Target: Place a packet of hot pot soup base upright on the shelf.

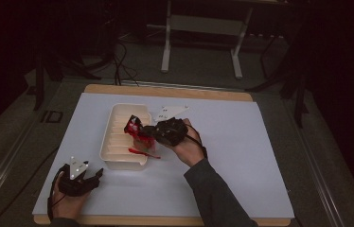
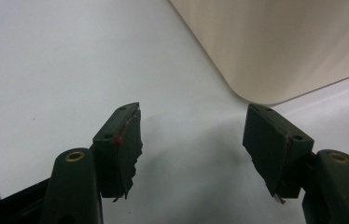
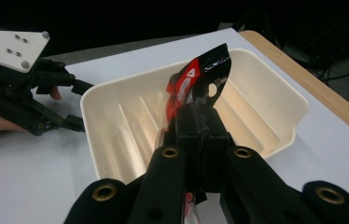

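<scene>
Left gripper (image 2: 191, 149) seen along its own two black fingers (image 2: 121, 144), which rise from the lower edge and stand well apart with nothing between them. Beneath and between them lies the white table (image 2: 70, 70), bearing their soft shadow. Beyond the right-hand finger, just past its tip, curves the rounded corner of a cream tray (image 2: 275, 46), its smooth outer wall running away above and to the right. The finger pads show worn, ragged edges.
</scene>
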